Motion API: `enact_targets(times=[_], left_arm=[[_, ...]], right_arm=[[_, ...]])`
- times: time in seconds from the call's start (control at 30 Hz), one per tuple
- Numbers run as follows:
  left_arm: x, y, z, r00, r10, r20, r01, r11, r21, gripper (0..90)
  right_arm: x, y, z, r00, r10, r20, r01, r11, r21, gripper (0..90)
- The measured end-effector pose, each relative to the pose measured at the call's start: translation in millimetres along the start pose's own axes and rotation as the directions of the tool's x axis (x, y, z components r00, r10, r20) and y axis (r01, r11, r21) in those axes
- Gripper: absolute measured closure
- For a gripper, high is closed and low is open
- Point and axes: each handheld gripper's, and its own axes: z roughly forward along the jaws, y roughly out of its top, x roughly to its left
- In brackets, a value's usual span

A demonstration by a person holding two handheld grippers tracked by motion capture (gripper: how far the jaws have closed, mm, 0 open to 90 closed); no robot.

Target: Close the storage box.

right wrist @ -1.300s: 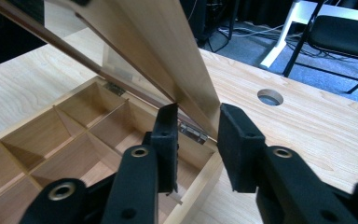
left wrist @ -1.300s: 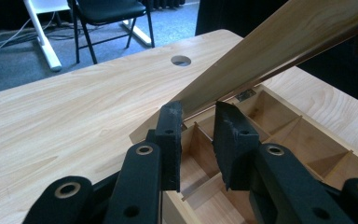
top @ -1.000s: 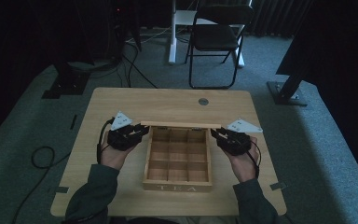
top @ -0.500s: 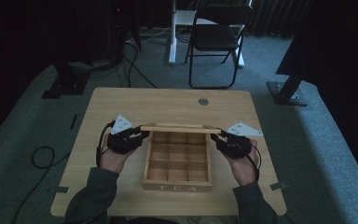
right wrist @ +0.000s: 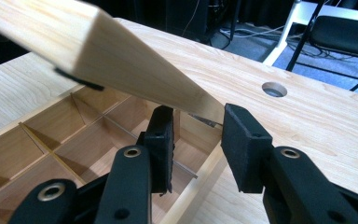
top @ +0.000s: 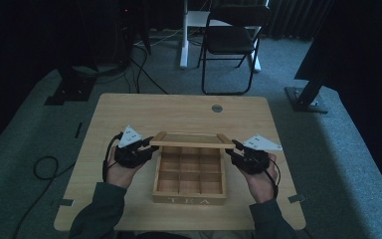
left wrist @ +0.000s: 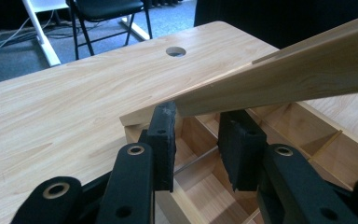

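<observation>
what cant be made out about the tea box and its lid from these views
- Lid panel: high view shows it edge-on, so glass or solid is unclear.
- Hinges: behind the raised lid in the high view; the gripper views show only a dark fitting under the lid.
- Back row of the tea box: lid hides it.
- Left gripper and right gripper: whether the pads touch the lid is unclear.

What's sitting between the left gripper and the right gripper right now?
In the high view, the wooden tea box with its raised hinged lid lies between the left gripper and right gripper; its nine compartments look empty.
</observation>
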Motion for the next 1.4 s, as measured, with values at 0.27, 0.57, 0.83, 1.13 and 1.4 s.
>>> enact_targets(times=[0.27,0.57,0.83,1.13,1.4], left_arm=[[-0.6,-3.7,-0.6,1.0000,-0.006,0.008,0.006,1.0000,0.000,67.3],[-1.1,-9.4,-2.2,0.9997,-0.008,0.021,0.007,1.0000,0.005,65.8],[-4.8,-12.9,-8.3,0.9997,-0.007,0.023,0.007,1.0000,-0.002,63.5],[-4.2,-20.6,-13.6,0.9997,-0.024,0.004,0.024,0.9997,0.009,62.4],[-9.1,-23.7,-19.5,0.9996,-0.018,0.021,0.018,0.9998,0.003,66.0]], right_arm=[[2.6,-2.5,-9.5,0.9998,-0.017,0.011,0.017,1.000,-0.005,64.7],[12.6,-6.7,-9.2,0.9989,-0.044,0.018,0.044,0.999,-0.008,65.6],[16.7,-10.5,-11.0,0.9980,-0.058,0.024,0.059,0.998,-0.013,66.7],[18.5,-16.7,-12.0,0.9988,-0.047,0.015,0.048,0.999,-0.011,66.8],[20.1,-20.6,-13.1,0.9985,-0.053,0.012,0.053,0.999,-0.011,66.8]])
